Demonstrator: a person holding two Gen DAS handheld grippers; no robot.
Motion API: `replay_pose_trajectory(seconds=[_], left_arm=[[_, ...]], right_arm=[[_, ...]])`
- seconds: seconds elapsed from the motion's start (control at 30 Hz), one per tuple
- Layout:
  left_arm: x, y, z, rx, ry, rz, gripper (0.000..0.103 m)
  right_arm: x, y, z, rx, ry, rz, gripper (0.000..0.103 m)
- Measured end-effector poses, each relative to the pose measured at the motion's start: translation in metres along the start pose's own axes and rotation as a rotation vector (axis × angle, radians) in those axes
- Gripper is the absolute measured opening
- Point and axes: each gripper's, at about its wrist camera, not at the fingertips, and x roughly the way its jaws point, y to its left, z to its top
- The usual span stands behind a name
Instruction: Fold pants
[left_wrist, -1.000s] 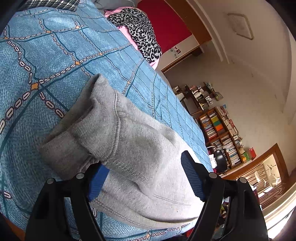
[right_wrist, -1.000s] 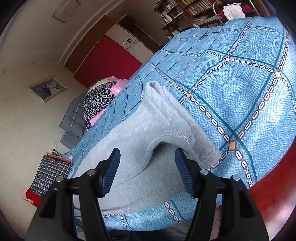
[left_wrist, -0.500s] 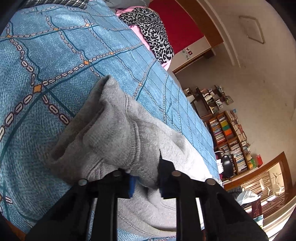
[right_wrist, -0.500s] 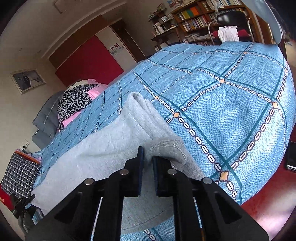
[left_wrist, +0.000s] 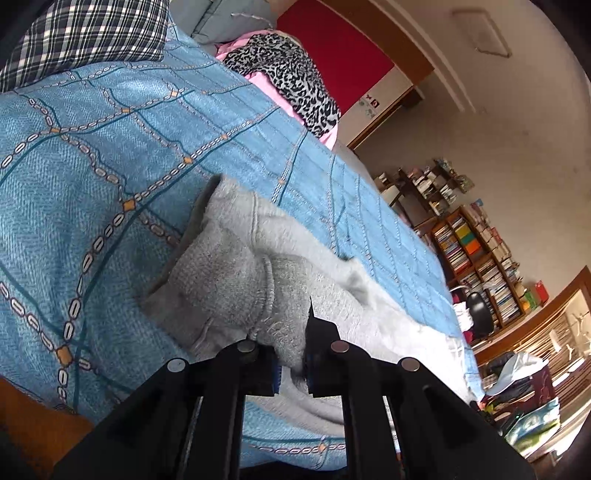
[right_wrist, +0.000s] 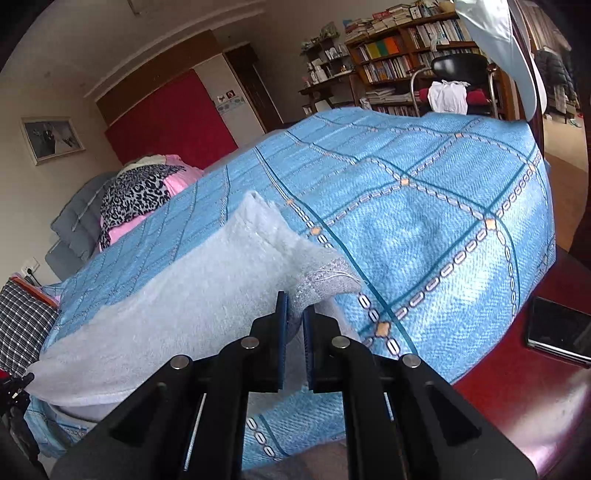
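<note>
Room: bedroom, wooden bookshelves (right_wrist: 402, 62) on far wall.
Surface: blue quilted bedspread with chain-grid pattern (left_wrist: 110, 155).
Pants: grey fleece sweatpants (left_wrist: 236, 280) lay along the bedspread's near edge, both ends bunched and lifted.
Left gripper (left_wrist: 291, 360): clamped on a grey hem fold.
Right gripper (right_wrist: 294, 334): clamped on the other end's hem.
Jaws: both had just closed onto fabric.
</note>
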Motion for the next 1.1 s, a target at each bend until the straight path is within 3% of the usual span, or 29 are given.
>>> replay_pose_trajectory(seconds=[0.1,0.17,0.27,0.33,0.4,0.43,0.47,0.67,0.77,0.9,1.0,1.1], left_arm=[[0.011,0.01,-0.016,0.02,0.04,0.081,0.009],[0.015,0.014,-0.022,0.044,0.04,0.123,0.016],[0.008,0.016,-0.024,0.065,0.014,0.163,0.029],[0.002,0.012,-0.022,0.099,-0.008,0.195,0.03],[-0.005,0.007,-0.02,0.136,-0.061,0.281,0.041],[-0.009,0.003,-0.02,0.167,-0.101,0.346,0.054],[-0.012,-0.002,-0.021,0.204,-0.133,0.391,0.057],[-0.024,-0.043,-0.022,0.348,-0.325,0.56,0.057],[-0.021,-0.068,-0.024,0.428,-0.368,0.519,0.057],[0.016,-0.098,-0.032,0.505,-0.241,0.352,0.057],[0.047,-0.111,-0.041,0.571,-0.171,0.332,0.057],[0.072,-0.107,-0.045,0.568,-0.112,0.35,0.057]], right_arm=[[0.014,-0.006,-0.017,-0.024,0.05,-0.05,0.008],[0.018,-0.003,-0.025,-0.072,0.06,-0.081,0.008],[0.016,0.001,-0.025,-0.121,0.035,-0.148,0.025],[0.011,0.002,-0.022,-0.147,-0.002,-0.212,0.04],[0.005,0.001,-0.021,-0.159,-0.045,-0.265,0.04],[0.002,0.002,-0.02,-0.164,-0.065,-0.286,0.04],[0.0,0.002,-0.018,-0.166,-0.082,-0.295,0.04],[0.001,0.027,-0.01,-0.2,-0.151,-0.234,0.04],[0.008,0.049,-0.011,-0.256,-0.153,-0.185,0.047],[0.025,0.069,-0.017,-0.306,-0.116,-0.132,0.048],[0.036,0.075,-0.021,-0.33,-0.092,-0.122,0.048],[0.044,0.074,-0.024,-0.35,-0.075,-0.141,0.048]])
